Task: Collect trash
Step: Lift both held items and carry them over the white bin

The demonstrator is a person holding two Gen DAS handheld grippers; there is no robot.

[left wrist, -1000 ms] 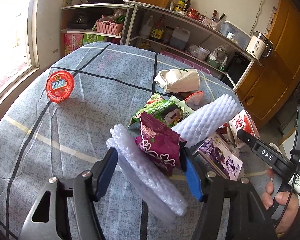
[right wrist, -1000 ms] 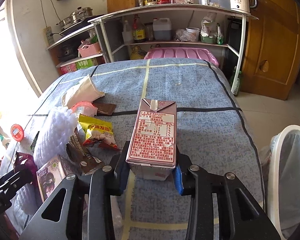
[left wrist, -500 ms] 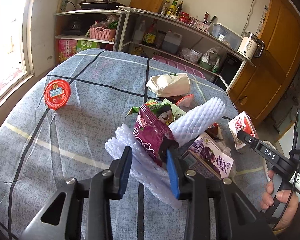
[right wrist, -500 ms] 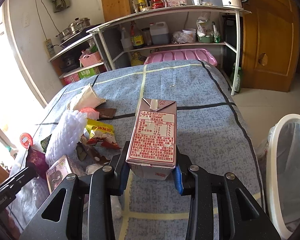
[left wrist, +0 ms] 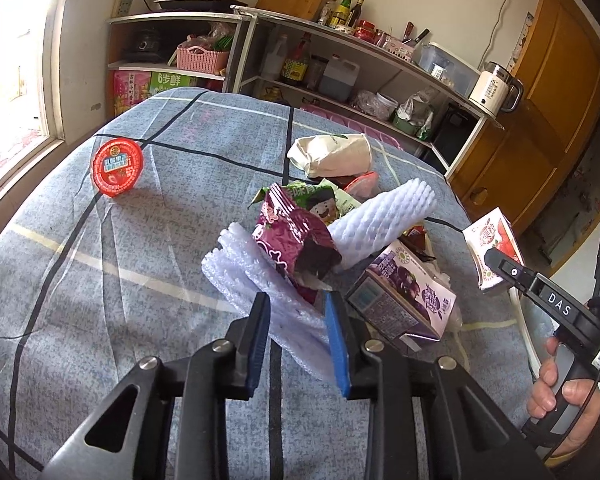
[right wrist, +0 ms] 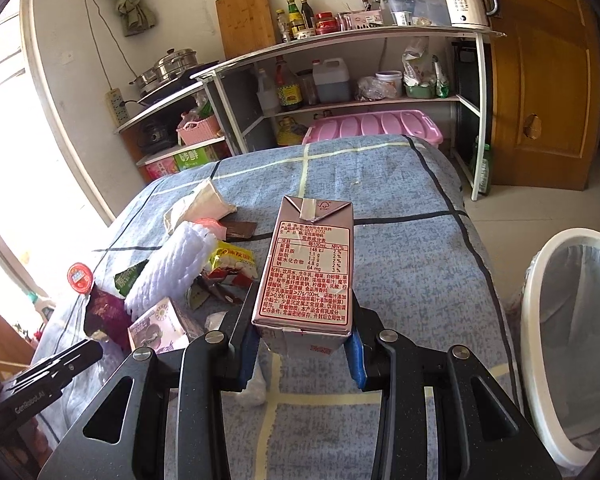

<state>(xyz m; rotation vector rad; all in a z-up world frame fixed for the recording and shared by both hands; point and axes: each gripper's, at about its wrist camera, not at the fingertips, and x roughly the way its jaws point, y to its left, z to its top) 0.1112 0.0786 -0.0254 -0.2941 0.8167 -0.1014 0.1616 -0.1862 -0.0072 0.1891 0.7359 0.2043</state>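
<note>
- The left gripper (left wrist: 296, 304) has its jaws closing around a pale bubble-wrap strip (left wrist: 260, 280) and the lower edge of a purple snack bag (left wrist: 296, 240); the blue pads press on the wrap from both sides.
- The right gripper (right wrist: 302, 344) is clenched on a pink drink carton (right wrist: 306, 264), held over the blue checked tablecloth (right wrist: 380, 184); the carton's panel carries a printed nutrition table with "148 kJ" and "100mL" legible.
- The left wrist view alone shows that carton's front (left wrist: 492, 240), white with red fruit art, plus "DAS" on the right tool's black body and the hand (left wrist: 560, 392) gripping it.
- The right wrist view alone shows the white trash bin (right wrist: 540, 320), lined with a bag, beside the table's right edge, and "GenRobotAI" on the left tool.
- Both views show the trash pile: a white foam fruit net (left wrist: 384, 220), a purple drink carton (left wrist: 404, 296), a green snack bag (left wrist: 320, 200), a crumpled beige paper bag (left wrist: 332, 154).
- A red-lidded jelly cup (left wrist: 118, 165) sits apart from the pile, toward the window.
- A shelf box reads "6步鲜" (left wrist: 172, 80).
</note>
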